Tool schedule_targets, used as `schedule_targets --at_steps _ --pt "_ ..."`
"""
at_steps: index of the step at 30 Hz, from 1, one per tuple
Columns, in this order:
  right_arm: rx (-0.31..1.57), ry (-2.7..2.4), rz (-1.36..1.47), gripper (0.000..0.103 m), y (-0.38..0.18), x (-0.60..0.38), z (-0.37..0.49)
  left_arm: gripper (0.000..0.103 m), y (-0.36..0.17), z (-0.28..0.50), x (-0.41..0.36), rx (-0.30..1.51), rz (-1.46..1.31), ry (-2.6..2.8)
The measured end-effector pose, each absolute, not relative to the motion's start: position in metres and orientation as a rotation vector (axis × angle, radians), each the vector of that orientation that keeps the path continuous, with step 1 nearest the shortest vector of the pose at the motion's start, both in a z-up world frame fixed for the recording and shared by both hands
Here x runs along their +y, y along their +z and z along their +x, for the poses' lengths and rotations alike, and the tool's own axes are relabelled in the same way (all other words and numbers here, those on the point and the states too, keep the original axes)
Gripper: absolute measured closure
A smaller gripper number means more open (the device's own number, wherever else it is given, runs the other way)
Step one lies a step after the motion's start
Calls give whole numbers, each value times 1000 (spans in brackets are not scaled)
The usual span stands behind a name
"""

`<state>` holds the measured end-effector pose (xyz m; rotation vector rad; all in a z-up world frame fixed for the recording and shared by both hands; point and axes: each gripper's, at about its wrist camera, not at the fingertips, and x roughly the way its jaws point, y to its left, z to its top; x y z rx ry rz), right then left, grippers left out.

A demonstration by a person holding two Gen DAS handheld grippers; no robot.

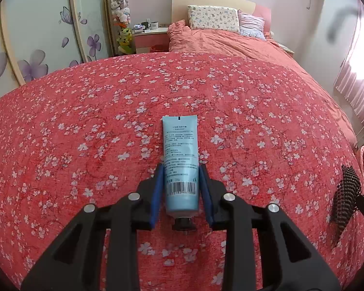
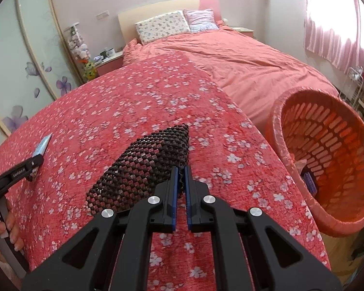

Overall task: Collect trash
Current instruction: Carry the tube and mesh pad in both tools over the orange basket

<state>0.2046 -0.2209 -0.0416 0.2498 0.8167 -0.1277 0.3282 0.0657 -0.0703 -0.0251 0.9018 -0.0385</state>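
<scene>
A light blue tube (image 1: pixel 180 160) with a black cap lies on the red flowered bedspread (image 1: pixel 85 121). My left gripper (image 1: pixel 181 169) is shut on the tube, its blue pads against both sides. The tube and left gripper also show in the right wrist view (image 2: pixel 41 146) at far left. My right gripper (image 2: pixel 181 169) is shut on an edge of a dark brown mesh mat (image 2: pixel 145 167), which lies on the bedspread (image 2: pixel 109 111). The mat shows in the left wrist view (image 1: pixel 347 196) at far right. An orange slotted basket (image 2: pixel 327 194) stands right of the bed.
The basket holds a small dark item (image 2: pixel 309 181) and a plastic liner. Pillows (image 1: pixel 213 18) and a pink duvet (image 2: pixel 242 60) lie at the bed's head. A nightstand with mugs (image 1: pixel 149 28) and a wardrobe (image 1: pixel 36 36) stand left. Curtains (image 2: pixel 332 36) hang right.
</scene>
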Motion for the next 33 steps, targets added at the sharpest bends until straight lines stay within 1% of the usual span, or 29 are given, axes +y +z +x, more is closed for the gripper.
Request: schedule_targets --at_steps 10,19,26,33 --pt "808 -96 259 98 -36 -216 207 74 -69 327 75 897 -66 -63" --pt "692 -81 275 98 5 -227 192 74 -64 321 86 892 -108 -110" --pt "627 -92 284 98 25 -235 175 74 -43 300 81 845 -77 -122" --pt "570 -109 288 98 44 -248 157 74 -10 281 51 797 -33 -156"
